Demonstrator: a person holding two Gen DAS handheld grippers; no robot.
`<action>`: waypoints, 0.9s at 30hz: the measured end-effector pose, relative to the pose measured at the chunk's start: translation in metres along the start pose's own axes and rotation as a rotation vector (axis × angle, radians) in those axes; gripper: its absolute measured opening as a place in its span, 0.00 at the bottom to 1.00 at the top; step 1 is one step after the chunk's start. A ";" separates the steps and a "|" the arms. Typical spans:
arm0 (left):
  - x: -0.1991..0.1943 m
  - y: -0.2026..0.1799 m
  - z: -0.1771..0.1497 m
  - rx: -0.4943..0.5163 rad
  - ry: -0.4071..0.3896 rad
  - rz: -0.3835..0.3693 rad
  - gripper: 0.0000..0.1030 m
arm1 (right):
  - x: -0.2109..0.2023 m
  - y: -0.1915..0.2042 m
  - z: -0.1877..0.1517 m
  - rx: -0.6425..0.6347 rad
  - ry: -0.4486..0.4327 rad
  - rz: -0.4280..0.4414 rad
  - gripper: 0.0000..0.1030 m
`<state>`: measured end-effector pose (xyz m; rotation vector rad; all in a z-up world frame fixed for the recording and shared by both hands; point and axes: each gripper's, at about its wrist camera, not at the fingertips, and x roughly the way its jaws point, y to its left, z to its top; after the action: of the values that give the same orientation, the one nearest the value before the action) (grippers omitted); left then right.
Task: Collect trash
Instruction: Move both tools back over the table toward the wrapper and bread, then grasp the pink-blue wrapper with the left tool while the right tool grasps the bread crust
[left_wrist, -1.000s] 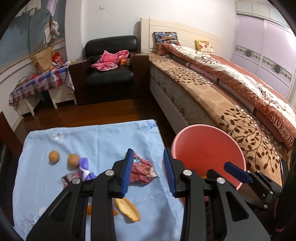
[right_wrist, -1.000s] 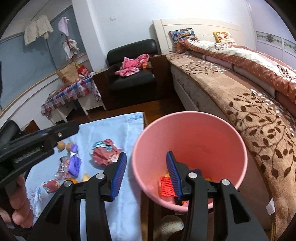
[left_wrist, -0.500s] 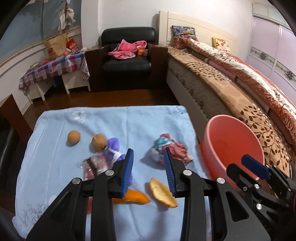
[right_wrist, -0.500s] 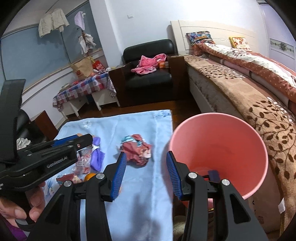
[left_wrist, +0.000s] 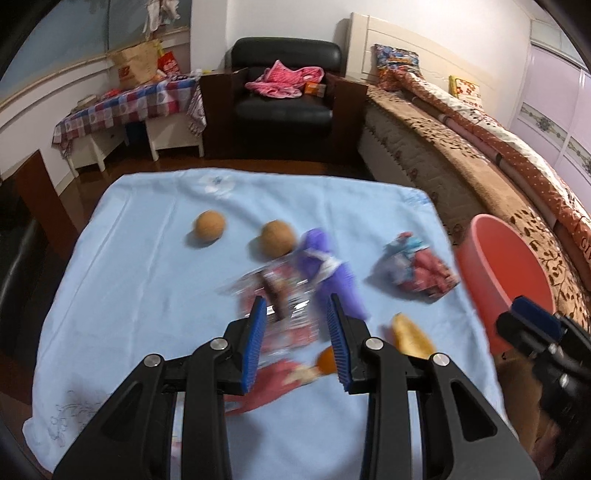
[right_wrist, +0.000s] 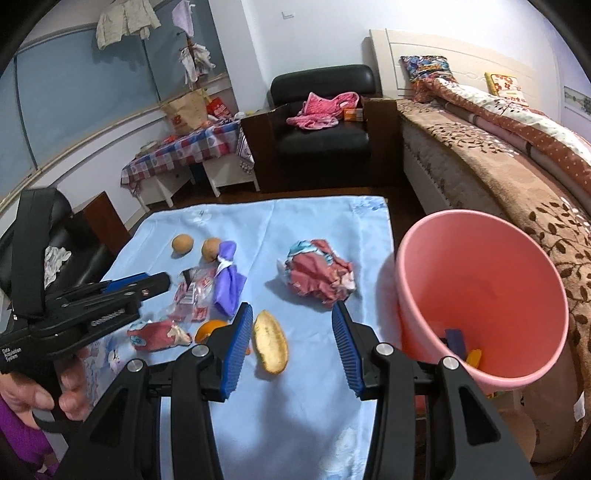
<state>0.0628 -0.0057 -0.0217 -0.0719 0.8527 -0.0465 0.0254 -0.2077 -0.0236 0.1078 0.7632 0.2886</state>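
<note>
Both tools have swung away from the pink bin (right_wrist: 480, 295), beside the counter's (left_wrist: 147, 258) right edge, toward the litter. The left tool (left_wrist: 295, 332) hovers released over a red-and-white wrapper (left_wrist: 280, 295); the right tool (right_wrist: 291, 332), also released, over a peel (right_wrist: 271, 345). Wrapper lettering is unreadable.

Beyond my work I see a black armchair (left_wrist: 282, 99) with pink clothes (left_wrist: 284, 79) heaped on its seat, a checkered-cloth side table (right_wrist: 181, 155) to its left, and a bed (right_wrist: 491, 147) along the right wall.
</note>
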 end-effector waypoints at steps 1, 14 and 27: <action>0.000 0.007 -0.003 0.000 0.002 0.004 0.33 | 0.002 0.002 -0.002 -0.002 0.007 0.004 0.43; -0.001 0.064 -0.039 -0.044 0.068 -0.045 0.33 | 0.027 0.008 -0.010 -0.010 0.081 0.038 0.43; 0.019 0.038 -0.042 0.221 0.133 -0.119 0.50 | 0.043 0.003 -0.015 0.006 0.145 0.047 0.43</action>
<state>0.0443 0.0286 -0.0664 0.0890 0.9707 -0.2594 0.0434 -0.1919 -0.0625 0.1110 0.9059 0.3414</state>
